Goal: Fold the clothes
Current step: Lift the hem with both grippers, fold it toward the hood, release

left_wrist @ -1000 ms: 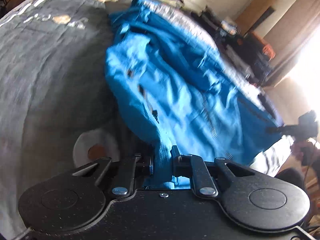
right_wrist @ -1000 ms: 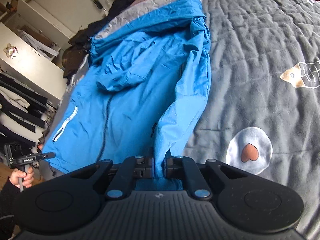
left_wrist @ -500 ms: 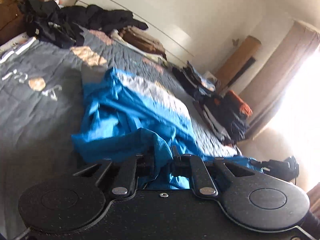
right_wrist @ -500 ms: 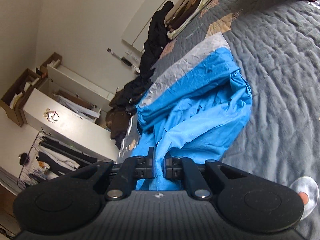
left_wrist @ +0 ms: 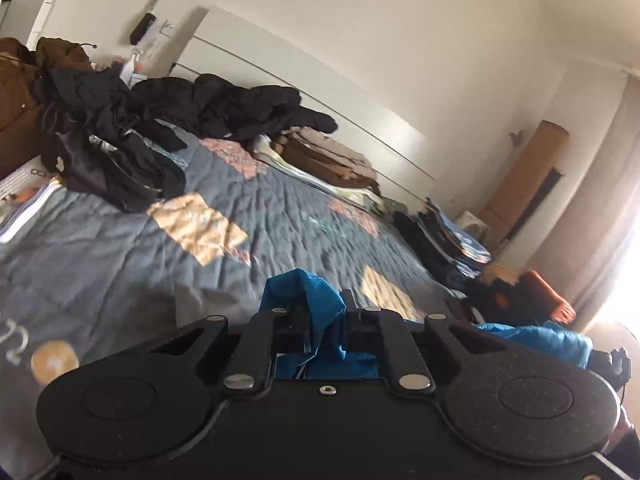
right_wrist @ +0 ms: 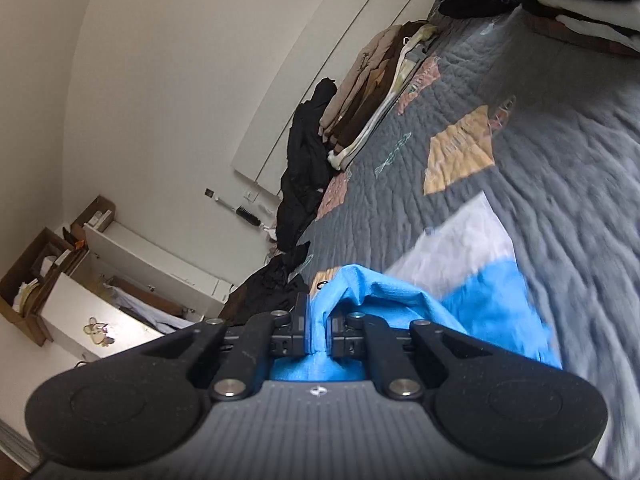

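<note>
Since a second ago the jacket (left_wrist: 316, 300) has gone from lying spread across both views to a small bunch at the lower centre of each frame, and the headboard wall now fills the upper part of both. The left gripper (left_wrist: 324, 320) is nearly closed, its jaws pinching a crumpled fold of blue cloth that rises just above them. The right gripper (right_wrist: 318, 328) is clamped tight on a thin pleat of the same jacket (right_wrist: 380, 300); from there the cloth trails to the lower right, with a grey panel showing above the blue.

In the left view the quilt (left_wrist: 280, 220) lies open across the middle of the frame. A heap of dark clothes (left_wrist: 120, 152) crowds the upper left, folded brown clothes (left_wrist: 328, 156) sit at centre along the headboard, and a stack (left_wrist: 444, 236) lines the bed's right edge. In the right view the quilt (right_wrist: 560, 160) is open to the right, with piles at its upper edge.
</note>
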`<state>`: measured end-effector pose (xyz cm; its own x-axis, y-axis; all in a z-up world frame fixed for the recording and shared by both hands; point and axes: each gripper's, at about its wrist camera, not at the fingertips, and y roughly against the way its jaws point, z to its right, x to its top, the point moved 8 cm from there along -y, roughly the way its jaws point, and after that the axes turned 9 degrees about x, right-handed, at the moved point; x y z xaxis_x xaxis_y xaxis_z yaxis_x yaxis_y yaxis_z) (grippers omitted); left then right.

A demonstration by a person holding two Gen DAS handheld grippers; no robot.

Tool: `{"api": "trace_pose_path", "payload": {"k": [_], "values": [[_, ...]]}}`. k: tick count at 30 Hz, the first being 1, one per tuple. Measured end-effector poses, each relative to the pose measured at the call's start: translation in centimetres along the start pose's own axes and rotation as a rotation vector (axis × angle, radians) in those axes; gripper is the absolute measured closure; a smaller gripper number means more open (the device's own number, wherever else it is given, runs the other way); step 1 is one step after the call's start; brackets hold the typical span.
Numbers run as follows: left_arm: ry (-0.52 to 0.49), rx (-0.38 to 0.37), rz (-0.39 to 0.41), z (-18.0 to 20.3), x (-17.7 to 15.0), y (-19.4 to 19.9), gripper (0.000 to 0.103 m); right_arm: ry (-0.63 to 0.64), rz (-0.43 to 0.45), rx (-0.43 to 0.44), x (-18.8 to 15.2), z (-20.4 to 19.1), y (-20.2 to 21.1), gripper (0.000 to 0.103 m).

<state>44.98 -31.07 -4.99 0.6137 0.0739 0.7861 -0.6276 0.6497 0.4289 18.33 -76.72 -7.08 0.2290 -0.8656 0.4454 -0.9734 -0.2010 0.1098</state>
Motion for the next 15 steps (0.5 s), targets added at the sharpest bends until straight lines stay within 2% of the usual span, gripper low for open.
{"api": "trace_pose_path", "payload": {"k": [3,6,11,13,15], "values": [[-0.001,0.039,0.001,-1.6,1.1,-4.3,0.090,-0.015,0.029,-0.033,2.9,2.4,-3.9,0.096],[0.010,0.091,-0.025,-3.6,0.8,-8.5,0.090,-0.013,0.033,-0.087,5.0,5.4,-7.7,0.096],[0.038,0.188,-0.090,-7.0,-2.2,-13.9,0.089,0.016,-0.061,-0.262,4.1,12.3,-13.6,0.095],[0.042,0.211,-0.109,-7.7,-2.8,-14.5,0.087,0.004,-0.075,-0.305,3.2,14.5,-14.8,0.095],[0.055,0.189,-0.110,-7.8,-2.1,-13.3,0.085,0.024,-0.088,-0.311,2.9,15.1,-15.2,0.094]]}}
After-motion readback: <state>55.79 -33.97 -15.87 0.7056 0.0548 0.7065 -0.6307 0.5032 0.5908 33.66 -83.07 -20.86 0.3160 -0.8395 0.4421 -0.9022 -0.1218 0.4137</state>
